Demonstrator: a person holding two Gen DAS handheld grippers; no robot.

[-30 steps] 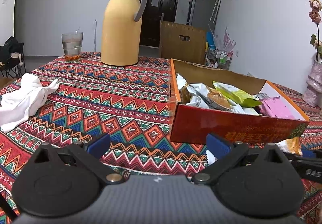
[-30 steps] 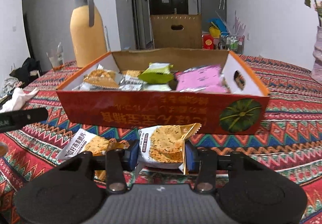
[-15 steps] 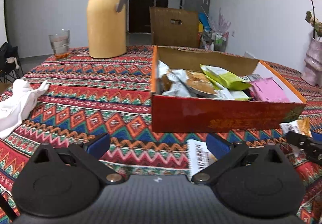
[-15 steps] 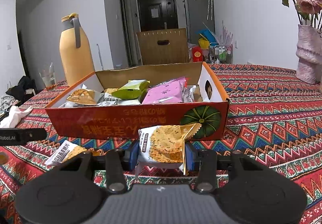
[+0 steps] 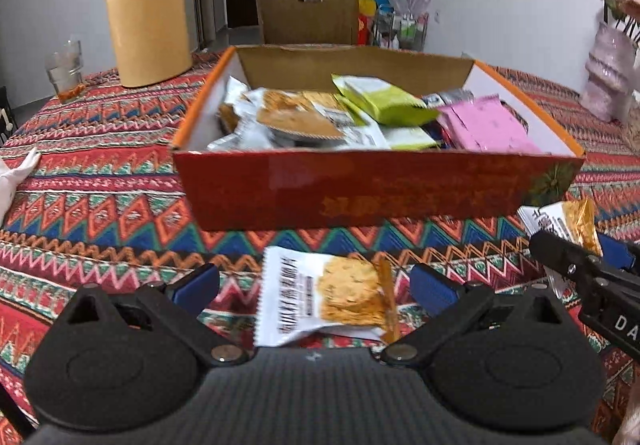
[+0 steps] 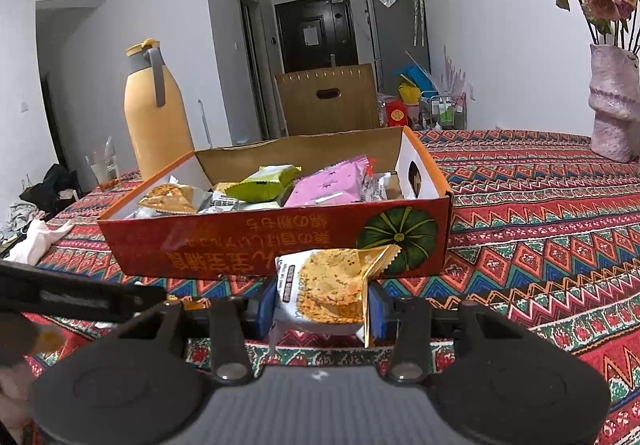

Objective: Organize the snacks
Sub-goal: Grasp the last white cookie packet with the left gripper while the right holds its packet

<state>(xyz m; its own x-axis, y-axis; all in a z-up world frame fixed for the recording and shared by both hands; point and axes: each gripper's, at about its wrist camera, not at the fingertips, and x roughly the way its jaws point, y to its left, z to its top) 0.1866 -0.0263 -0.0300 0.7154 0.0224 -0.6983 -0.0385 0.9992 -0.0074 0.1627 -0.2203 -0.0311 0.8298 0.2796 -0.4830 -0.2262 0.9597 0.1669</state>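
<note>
A red cardboard box (image 5: 360, 189) (image 6: 224, 245) holds several snack packets: green, pink and cracker ones. On the cloth in front of it lies a white cracker packet (image 5: 324, 297), between the wide-apart blue pads of my open left gripper (image 5: 314, 285), which do not touch it. My right gripper (image 6: 322, 303) is shut on another cracker packet (image 6: 328, 285), held up just before the box's front wall; it also shows at the right of the left wrist view, cracker packet (image 5: 564, 221).
A yellow thermos jug (image 5: 148, 13) (image 6: 154, 113) and a glass (image 5: 66, 71) stand at the far left. A white cloth (image 6: 38, 241) lies at the left edge. A pink vase with flowers (image 6: 614, 101) stands far right. A brown box (image 6: 328, 101) sits behind the table.
My left gripper has swung right across the table, so the box now sits centred ahead and the loose cracker packet lies between its pads. The right gripper shifted slightly right, still gripping its packet.
</note>
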